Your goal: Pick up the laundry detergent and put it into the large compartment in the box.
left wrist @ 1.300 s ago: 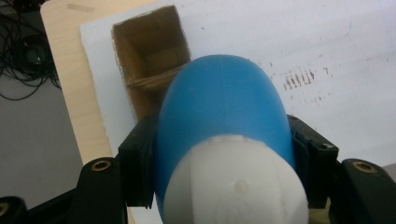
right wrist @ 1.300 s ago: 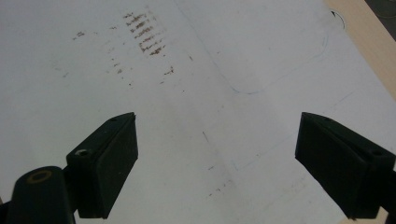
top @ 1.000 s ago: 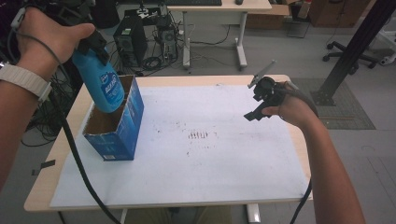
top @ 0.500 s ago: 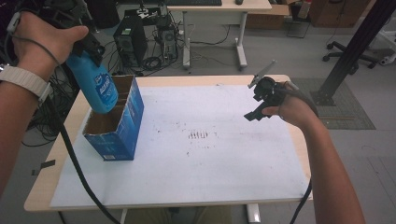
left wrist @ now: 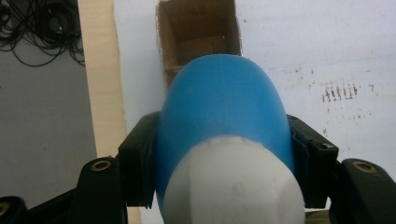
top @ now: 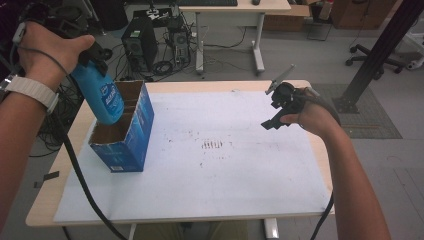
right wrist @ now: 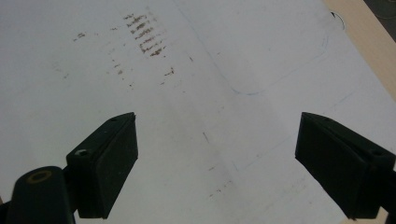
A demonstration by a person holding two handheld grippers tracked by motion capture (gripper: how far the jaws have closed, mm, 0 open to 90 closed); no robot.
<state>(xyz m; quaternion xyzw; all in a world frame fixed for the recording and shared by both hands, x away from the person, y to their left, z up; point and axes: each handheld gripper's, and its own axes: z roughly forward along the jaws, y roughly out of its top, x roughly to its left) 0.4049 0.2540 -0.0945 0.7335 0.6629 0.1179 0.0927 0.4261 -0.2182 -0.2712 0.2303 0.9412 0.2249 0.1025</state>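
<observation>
A blue plastic bottle (top: 102, 95) with a white cap (left wrist: 233, 186) hangs bottom-down over the open top of a blue cardboard box (top: 131, 135) at the table's left. My left gripper (top: 92, 55) is shut on the bottle, its jaws pressing both sides in the left gripper view. The box's brown compartment (left wrist: 198, 28) lies straight beyond the bottle's base there. My right gripper (top: 275, 107) hovers over the right side of the table, open, with nothing between its fingers (right wrist: 109, 163).
White paper (top: 215, 165) with brown smudges (right wrist: 144, 32) covers the wooden table (top: 65, 165). A cable (top: 80, 180) trails from my left hand over the front edge. Computer towers (top: 142, 45), a desk and a black post stand on the floor behind.
My left gripper has carried the bottle a little up and away to the left, lifting it higher over the box. The right gripper has stayed still.
</observation>
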